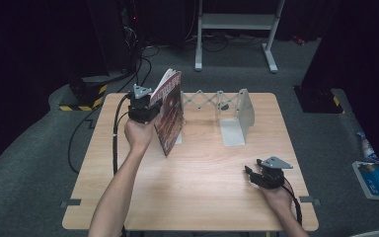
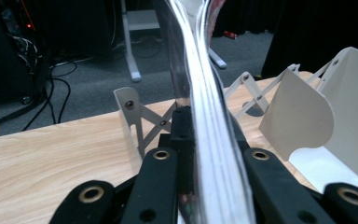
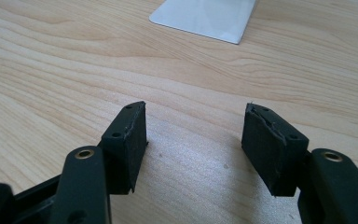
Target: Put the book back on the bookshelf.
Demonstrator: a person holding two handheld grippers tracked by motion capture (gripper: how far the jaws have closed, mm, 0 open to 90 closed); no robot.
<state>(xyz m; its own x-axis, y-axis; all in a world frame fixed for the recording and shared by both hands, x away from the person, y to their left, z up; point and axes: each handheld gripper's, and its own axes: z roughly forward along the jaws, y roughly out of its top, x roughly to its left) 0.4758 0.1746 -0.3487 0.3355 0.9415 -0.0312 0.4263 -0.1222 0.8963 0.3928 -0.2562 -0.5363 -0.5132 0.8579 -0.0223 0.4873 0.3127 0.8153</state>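
Left gripper (image 1: 145, 109) clamped on a thin red-covered book (image 1: 170, 116) — held upright, long axis vertical, just beside the white expandable metal bookend rack (image 1: 237, 111), probably over its left end. Right gripper (image 1: 256, 175) jaws apart, idle, on the wooden table (image 1: 202, 182).

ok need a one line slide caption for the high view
Left gripper holds a book upright beside the expandable bookend rack; right gripper rests open on the table.

A light wooden table (image 1: 192, 197) stands on grey carpet (image 1: 39, 163) in a dark room hung with black drapes (image 1: 365, 39), with a white metal stand (image 1: 237, 22) beyond its far edge and black cables (image 1: 128, 54) trailing off its far left corner.
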